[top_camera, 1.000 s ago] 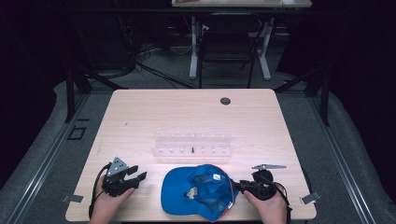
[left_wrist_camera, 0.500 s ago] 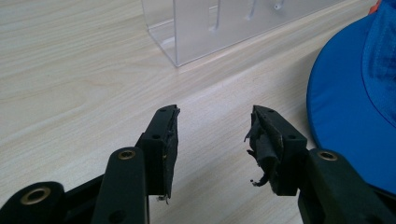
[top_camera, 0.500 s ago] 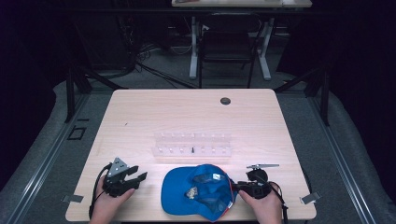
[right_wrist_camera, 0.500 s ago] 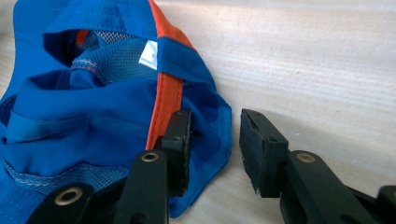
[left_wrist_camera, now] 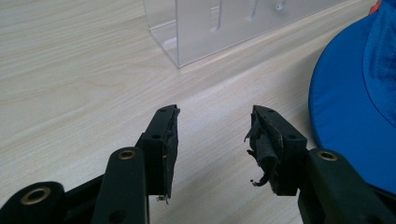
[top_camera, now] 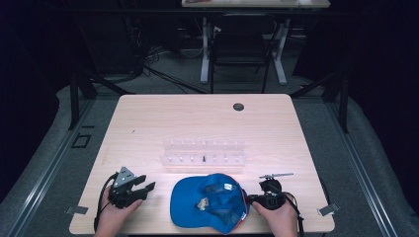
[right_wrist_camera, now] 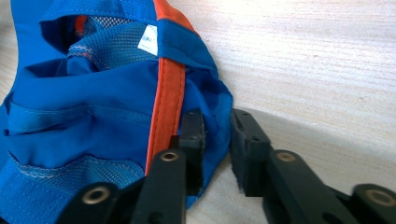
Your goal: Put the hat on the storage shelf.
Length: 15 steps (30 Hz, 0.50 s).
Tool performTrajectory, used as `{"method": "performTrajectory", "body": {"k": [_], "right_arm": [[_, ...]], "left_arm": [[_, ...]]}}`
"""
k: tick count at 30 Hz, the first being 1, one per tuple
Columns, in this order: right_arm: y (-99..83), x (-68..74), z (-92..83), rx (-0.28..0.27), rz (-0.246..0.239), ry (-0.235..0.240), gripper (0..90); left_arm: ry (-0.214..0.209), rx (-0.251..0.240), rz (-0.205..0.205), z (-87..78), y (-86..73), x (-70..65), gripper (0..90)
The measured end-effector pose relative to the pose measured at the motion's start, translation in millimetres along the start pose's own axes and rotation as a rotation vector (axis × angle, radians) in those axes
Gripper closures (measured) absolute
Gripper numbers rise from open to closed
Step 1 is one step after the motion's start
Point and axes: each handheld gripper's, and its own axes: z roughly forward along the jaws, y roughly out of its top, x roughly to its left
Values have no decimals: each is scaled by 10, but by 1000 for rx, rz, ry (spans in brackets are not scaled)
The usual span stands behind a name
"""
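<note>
Blue cap [top_camera: 207,202] lies crown-down at the near edge of the table [top_camera: 197,123], inside facing up; orange trim, mesh panels and a small white label visible inside. Cap sits between the two hands, just in front of a clear acrylic rack [top_camera: 203,153] that stands near mid-table.

Right gripper [right_wrist_camera: 217,149] is at the cap's right rim. Its jaws have just been closing; a fold of the blue fabric edge runs between them, beside the orange band. A narrow gap shows on the outer jaw's side, so whether the pads press the cloth cannot be told. In the high view this gripper [top_camera: 252,199] sits in the person's right hand, tips at the cap's edge.

Left gripper [left_wrist_camera: 212,140] rests low over the table, jaws spread wide, nothing between them; cap brim at its right, rack corner ahead. High view: it [top_camera: 147,186] sits well left of the cap
</note>
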Motion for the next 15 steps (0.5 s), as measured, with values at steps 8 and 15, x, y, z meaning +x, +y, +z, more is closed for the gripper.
{"method": "performTrajectory", "body": {"k": [8, 15], "right_arm": [[34, -45, -30, -10, 20, 55, 876], [88, -96, -88, 31, 12, 59, 885]], "left_arm": [[5, 0, -1, -6, -3, 2, 524], [6, 0, 0, -6, -8, -7, 525]]}}
